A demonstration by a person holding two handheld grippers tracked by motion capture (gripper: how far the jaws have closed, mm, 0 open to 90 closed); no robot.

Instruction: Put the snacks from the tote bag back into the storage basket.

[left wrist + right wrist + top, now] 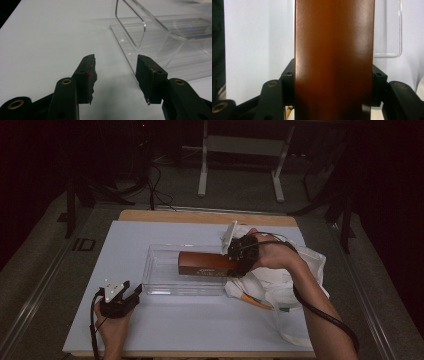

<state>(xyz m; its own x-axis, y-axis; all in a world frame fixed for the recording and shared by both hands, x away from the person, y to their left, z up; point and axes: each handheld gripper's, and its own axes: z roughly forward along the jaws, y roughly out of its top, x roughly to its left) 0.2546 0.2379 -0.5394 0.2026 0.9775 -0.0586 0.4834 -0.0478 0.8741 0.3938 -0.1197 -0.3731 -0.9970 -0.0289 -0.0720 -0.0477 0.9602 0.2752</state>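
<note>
A long brown box (205, 263) hangs over the right half of a clear plastic bin (165, 276), and my right gripper (239, 258) is shut on its right end. In the right gripper view the brown box (334, 60) runs up the middle between the two black jaws, with the clear bin's rim (398, 53) beyond it. My left gripper (131, 291) rests open on the white mat near the bin's front left corner. Its fingers (88, 75) stand apart with nothing between them, and the clear bin's wall (140, 35) is just ahead.
A white cloth bag (295, 285) lies at the right of the mat, with an orange object (252, 300) showing at its mouth. The white mat (125, 245) covers a wooden table. A table's white legs (202, 165) stand on the floor behind.
</note>
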